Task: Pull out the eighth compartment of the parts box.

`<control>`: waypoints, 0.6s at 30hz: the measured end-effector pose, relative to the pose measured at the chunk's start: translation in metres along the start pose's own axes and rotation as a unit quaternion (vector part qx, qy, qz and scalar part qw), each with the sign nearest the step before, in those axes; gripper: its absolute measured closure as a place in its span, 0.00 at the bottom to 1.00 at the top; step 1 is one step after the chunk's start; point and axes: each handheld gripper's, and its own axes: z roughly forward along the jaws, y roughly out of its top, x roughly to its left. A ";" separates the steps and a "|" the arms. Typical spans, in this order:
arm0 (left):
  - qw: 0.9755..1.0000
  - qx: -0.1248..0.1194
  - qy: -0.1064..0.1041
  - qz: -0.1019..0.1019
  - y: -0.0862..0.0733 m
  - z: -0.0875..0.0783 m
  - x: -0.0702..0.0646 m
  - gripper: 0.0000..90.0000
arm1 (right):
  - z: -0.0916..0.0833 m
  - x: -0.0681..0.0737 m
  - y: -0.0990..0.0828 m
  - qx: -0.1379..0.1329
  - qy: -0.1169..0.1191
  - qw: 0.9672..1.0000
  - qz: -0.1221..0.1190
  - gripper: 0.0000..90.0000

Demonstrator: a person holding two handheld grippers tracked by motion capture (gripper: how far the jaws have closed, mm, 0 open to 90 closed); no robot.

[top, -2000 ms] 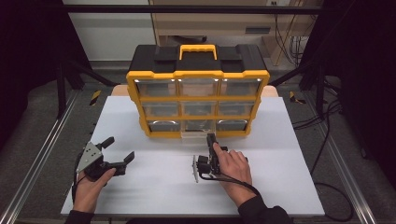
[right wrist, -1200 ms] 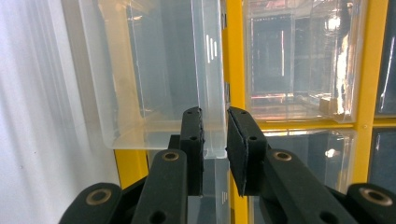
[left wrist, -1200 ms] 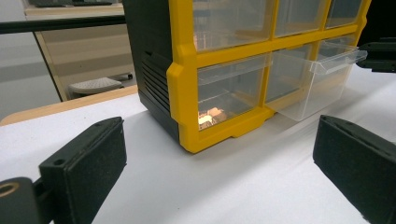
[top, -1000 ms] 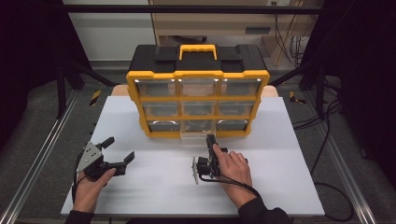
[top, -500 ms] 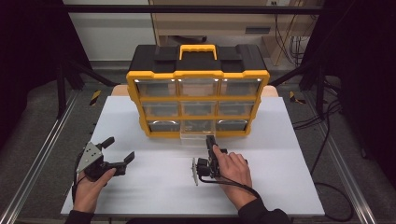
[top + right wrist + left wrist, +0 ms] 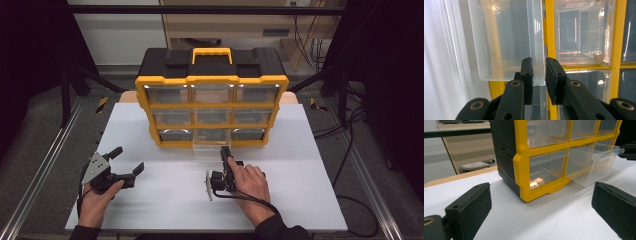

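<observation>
Two tools were in play at the white worktop [image 6: 300, 200]. The right tool [image 6: 224, 151] was turned on its side and clenched on the front lip of the clear drawer [image 6: 207, 148], the bottom-middle one of the yellow-and-black organiser [image 6: 212, 107], which stood partly pulled out onto the worktop. The left tool [image 6: 127, 161] hung released, its jaws spread wide and holding nothing, well apart from the organiser on the person's left.

Judging by the pinch on the lip, the step in hand was sliding that drawer along its slot. To do it well, the pull or push should run straight along the slot, level with the worktop, with the pinch kept firm on the thin plastic wall so it does not slip or twist. The idle left tool could brace the organiser's frame if the box started to creep.

From the high view came the whole layout: nine drawers in three rows, the carry handle [image 6: 212, 54] on top, both hands at the near edge. In the right gripper view the pads [image 6: 526, 77] could be seen bracketing the drawer's edge [image 6: 537, 50], a detail too small from above. In the left gripper view the drawer [image 6: 594, 162] jutted out from the side, apparently empty, and something coppery [image 6: 537, 182] glinted in the bottom-left drawer [image 6: 546, 170] beside it.
</observation>
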 end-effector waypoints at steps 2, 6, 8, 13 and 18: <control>1.000 0.000 0.000 0.000 0.000 0.000 0.000 0.03 | 0.000 0.000 0.000 0.000 0.000 1.000 0.000 0.85; 1.000 0.000 -0.001 0.000 0.000 0.000 0.000 0.03 | -0.001 0.000 0.000 0.001 0.001 1.000 0.000 0.85; 1.000 0.000 -0.001 0.000 0.000 0.000 0.000 0.03 | -0.002 0.000 0.000 -0.001 0.000 1.000 0.001 0.85; 1.000 0.000 0.000 0.000 0.000 0.000 0.000 0.03 | -0.003 0.000 0.000 -0.002 0.000 1.000 0.000 0.85; 1.000 0.000 -0.001 0.000 0.000 0.000 0.000 0.03 | -0.005 0.001 0.000 -0.001 0.000 1.000 0.000 0.85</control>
